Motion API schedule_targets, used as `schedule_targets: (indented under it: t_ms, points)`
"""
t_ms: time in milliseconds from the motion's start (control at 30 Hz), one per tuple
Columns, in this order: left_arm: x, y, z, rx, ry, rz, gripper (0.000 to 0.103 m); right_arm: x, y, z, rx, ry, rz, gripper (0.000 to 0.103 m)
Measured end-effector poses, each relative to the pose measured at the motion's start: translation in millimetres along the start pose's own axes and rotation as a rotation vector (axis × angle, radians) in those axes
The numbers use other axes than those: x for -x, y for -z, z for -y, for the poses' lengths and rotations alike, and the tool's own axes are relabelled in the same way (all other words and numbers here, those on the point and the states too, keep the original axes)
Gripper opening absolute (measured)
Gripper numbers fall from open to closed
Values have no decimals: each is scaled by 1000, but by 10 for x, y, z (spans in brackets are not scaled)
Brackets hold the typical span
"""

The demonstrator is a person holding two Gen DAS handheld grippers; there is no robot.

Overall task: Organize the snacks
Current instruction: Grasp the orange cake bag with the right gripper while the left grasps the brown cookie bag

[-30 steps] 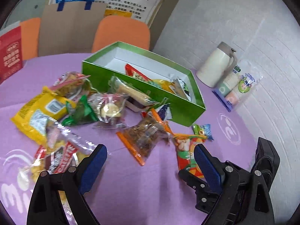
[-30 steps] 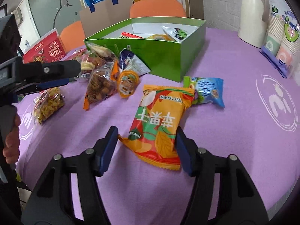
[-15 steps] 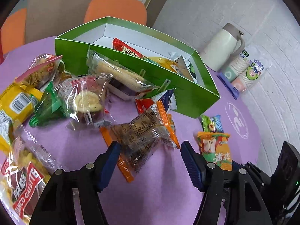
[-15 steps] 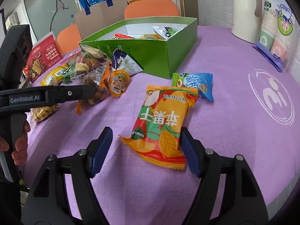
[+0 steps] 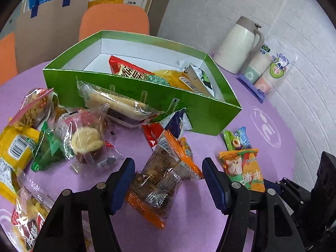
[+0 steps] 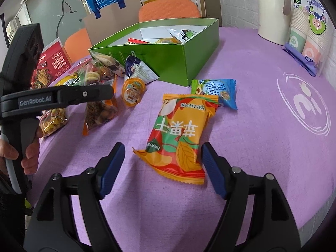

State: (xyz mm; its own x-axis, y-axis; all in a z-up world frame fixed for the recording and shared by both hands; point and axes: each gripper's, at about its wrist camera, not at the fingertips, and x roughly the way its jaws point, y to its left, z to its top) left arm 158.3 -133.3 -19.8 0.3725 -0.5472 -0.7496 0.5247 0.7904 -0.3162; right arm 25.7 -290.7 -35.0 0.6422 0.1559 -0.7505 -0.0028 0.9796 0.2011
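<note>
A green box (image 5: 201,113) (image 6: 168,63) on the purple table holds several snack packs. My left gripper (image 5: 169,181) is open, its jaws on either side of a clear orange-edged snack bag (image 5: 156,185) that also shows in the right wrist view (image 6: 98,113). My right gripper (image 6: 162,169) is open, just short of the near end of an orange apple-crisp pack (image 6: 178,136) (image 5: 244,171). A blue-green pack (image 6: 216,90) lies behind it.
Loose snacks are piled left of the box: a clear-wrapped cake (image 5: 86,140), a yellow bag (image 5: 14,153), a jelly cup (image 6: 133,91). A white thermos (image 5: 239,44) and packed paper cups (image 5: 271,73) stand at the far right. Orange chairs (image 5: 115,23) stand behind the table.
My left gripper has moved forward and down to the orange-edged bag, which now lies between its jaws. My right gripper has backed off a little from the apple-crisp pack.
</note>
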Motion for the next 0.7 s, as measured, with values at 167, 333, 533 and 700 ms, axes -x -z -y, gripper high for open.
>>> schedule_targets:
  t_ms: [167,333,533,700]
  points:
    - [76,114,73,-11,5,-10,69,-38,-1,-103,20,30,0,82]
    - [105,190,46,2,33,-27,77,-108,28,-244,126,128,17,61]
    - [64,286,77,-17,45,-65,85,-41,46,-130,92,89,42,45]
    - [96,380,146,-26,71,-91,85,-3,60,-66,61,50,45,44]
